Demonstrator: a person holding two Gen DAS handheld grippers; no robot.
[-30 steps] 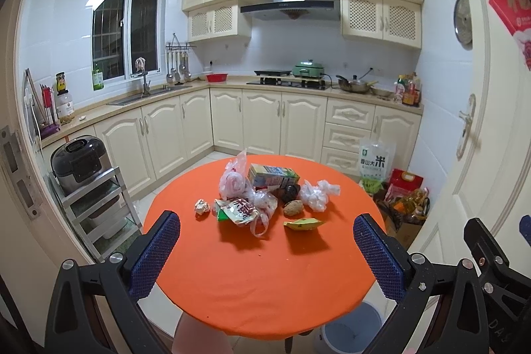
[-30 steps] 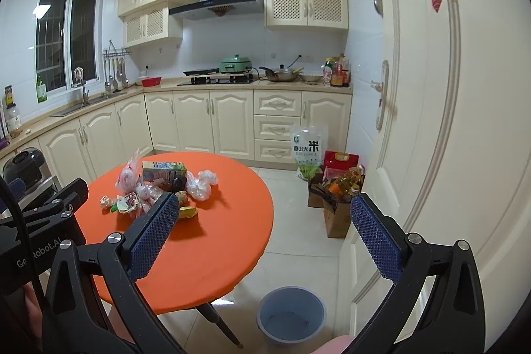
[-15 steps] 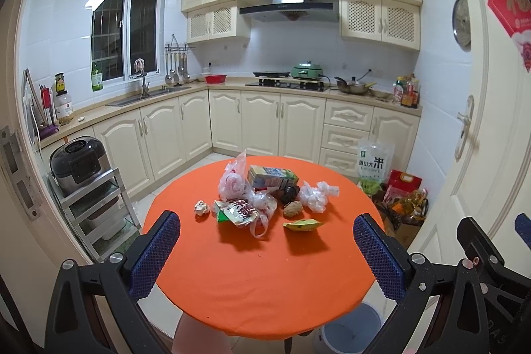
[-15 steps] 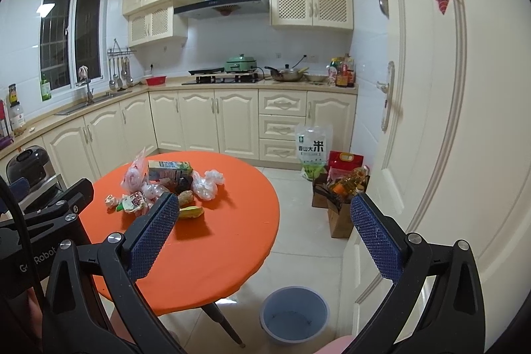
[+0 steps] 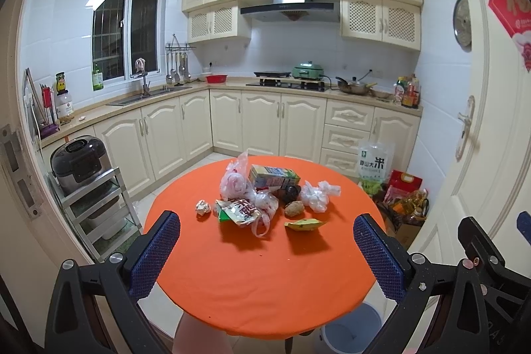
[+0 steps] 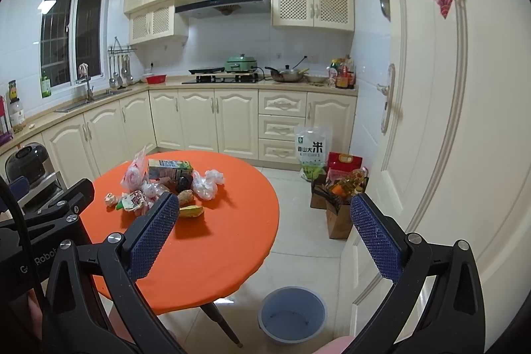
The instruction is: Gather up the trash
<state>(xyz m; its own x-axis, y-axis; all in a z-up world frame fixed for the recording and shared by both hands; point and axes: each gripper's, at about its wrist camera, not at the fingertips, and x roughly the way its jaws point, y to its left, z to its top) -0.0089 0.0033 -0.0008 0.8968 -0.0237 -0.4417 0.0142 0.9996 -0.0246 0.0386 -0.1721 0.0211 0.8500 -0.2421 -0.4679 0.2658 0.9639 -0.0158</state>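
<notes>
A round orange table (image 5: 259, 281) (image 6: 212, 254) carries a pile of trash at its far half: a crumpled paper ball (image 5: 203, 207), a snack wrapper (image 5: 237, 210), clear plastic bags (image 5: 318, 194), a green carton (image 5: 273, 176) and a yellow peel (image 5: 304, 224) (image 6: 190, 210). A blue-grey bin (image 6: 292, 314) (image 5: 348, 332) stands on the floor by the table's near right edge. My left gripper (image 5: 265, 249) is open and empty, held back from the trash over the table's near side. My right gripper (image 6: 264, 238) is open and empty, to the right of the table above the floor.
Cream cabinets and a counter run along the back and left walls. A rice cooker (image 5: 79, 160) sits on a metal rack at the left. A rice bag (image 6: 310, 150) and boxes of groceries (image 6: 341, 188) stand by the white door (image 6: 431, 121) at the right.
Both grippers have drifted slightly; the right view has shifted so the table and bin sit a little more to the right. Nothing was grasped or moved.
</notes>
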